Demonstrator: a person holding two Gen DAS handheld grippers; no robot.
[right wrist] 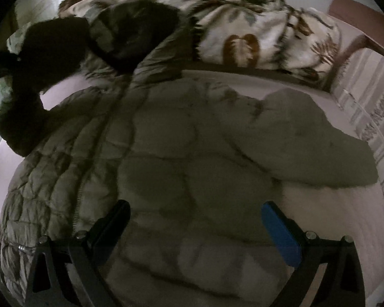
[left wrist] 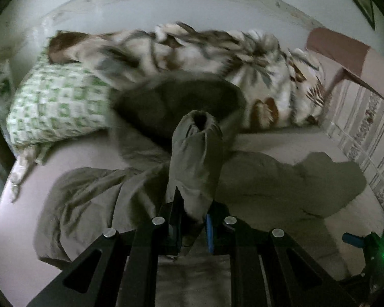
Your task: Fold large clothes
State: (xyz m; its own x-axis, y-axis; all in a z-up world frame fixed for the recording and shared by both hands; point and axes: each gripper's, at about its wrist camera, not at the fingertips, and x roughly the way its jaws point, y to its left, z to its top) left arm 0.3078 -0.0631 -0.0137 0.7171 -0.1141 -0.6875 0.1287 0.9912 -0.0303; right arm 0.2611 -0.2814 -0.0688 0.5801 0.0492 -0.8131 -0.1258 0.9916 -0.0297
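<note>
An olive quilted jacket point(right wrist: 192, 153) lies spread on the bed, front up, its dark fur-lined hood point(left wrist: 179, 97) toward the blanket. My left gripper point(left wrist: 192, 212) is shut on one sleeve, and the cuff point(left wrist: 197, 138) stands up out of the jaws above the jacket body. In the right wrist view that lifted sleeve point(right wrist: 46, 58) shows as a dark shape at the far left. The other sleeve point(right wrist: 315, 138) lies flat, out to the right. My right gripper point(right wrist: 194, 215) hangs open over the jacket's lower body with nothing between its fingers.
A floral blanket point(left wrist: 243, 58) is bunched along the back of the bed against the wall. A green checked pillow point(left wrist: 56, 105) lies at the left. The pale sheet point(left wrist: 18, 230) shows around the jacket. A striped cover point(left wrist: 366, 133) runs down the bed's right edge.
</note>
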